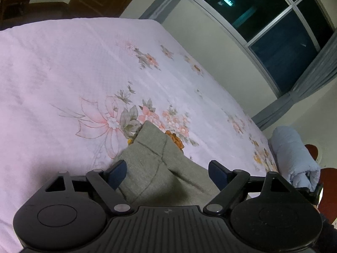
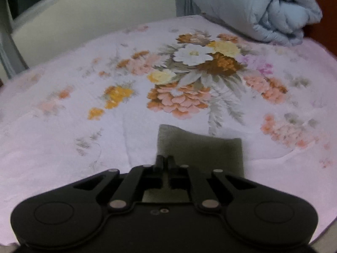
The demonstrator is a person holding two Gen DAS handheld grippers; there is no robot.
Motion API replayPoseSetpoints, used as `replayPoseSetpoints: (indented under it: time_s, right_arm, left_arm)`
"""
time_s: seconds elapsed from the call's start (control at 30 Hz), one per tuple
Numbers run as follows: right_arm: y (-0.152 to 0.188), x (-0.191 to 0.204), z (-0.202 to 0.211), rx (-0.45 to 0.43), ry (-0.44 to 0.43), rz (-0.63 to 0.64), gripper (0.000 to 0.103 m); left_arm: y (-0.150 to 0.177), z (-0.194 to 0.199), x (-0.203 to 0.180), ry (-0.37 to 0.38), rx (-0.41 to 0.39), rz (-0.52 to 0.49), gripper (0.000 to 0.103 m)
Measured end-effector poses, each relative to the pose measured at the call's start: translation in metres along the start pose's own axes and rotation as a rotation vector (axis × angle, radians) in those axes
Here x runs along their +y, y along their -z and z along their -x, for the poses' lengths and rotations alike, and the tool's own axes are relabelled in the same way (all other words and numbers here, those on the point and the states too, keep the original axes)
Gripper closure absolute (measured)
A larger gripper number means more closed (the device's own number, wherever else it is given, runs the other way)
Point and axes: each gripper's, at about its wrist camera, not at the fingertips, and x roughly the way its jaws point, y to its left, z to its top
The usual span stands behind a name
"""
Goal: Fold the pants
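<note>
The grey pants (image 1: 151,147) lie on the flowered bed sheet (image 1: 63,73), with a folded corner pointing away from me. My left gripper (image 1: 167,164) is open, its blue pads on either side of the cloth without pressing it. In the right wrist view a flat rectangular end of the pants (image 2: 200,145) lies on the sheet (image 2: 63,126). My right gripper (image 2: 165,158) is shut, its fingertips together at the left edge of that end, apparently pinching the cloth. The rest of the pants is hidden under the gripper bodies.
A rolled light blue quilt (image 2: 263,10) lies at the bed's far corner, also visible as the quilt (image 1: 292,154) at the right. Beyond the bed are a cream wall, a dark window (image 1: 273,21) and grey curtains. Open sheet surrounds the pants.
</note>
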Motion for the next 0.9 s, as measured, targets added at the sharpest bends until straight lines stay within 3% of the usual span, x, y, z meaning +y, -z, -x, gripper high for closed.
replayPoseSetpoints:
  time_s: [0.13,0.27,0.4,0.63,0.73,0.9]
  right_arm:
    - [-0.014,-0.014,0.017,-0.018,-0.035,-0.059,0.103]
    - [-0.004,-0.040,0.053,-0.049,-0.077,-0.070,0.103]
    - [0.026,-0.097,0.114,-0.118,-0.099,-0.138,0.103]
    - [0.100,-0.198,0.209,-0.170,-0.063,-0.237,0.103]
    - [0.133,-0.233,0.223,-0.157,-0.038,-0.271,0.103]
    - [0.172,-0.280,0.200,-0.081,-0.022,-0.357,0.103]
  left_arm:
    - [0.001,0.007,-0.003,0.018,-0.018,-0.011,0.019]
    - [0.002,0.009,-0.006,0.002,-0.025,-0.043,0.019]
    - [0.001,0.007,-0.010,0.009,-0.019,-0.032,0.019]
    - [0.007,0.010,-0.020,-0.002,-0.014,-0.056,0.019]
    - [0.011,0.014,-0.021,-0.009,-0.009,-0.058,0.019]
    - [0.016,0.019,-0.024,-0.044,0.009,-0.073,0.019]
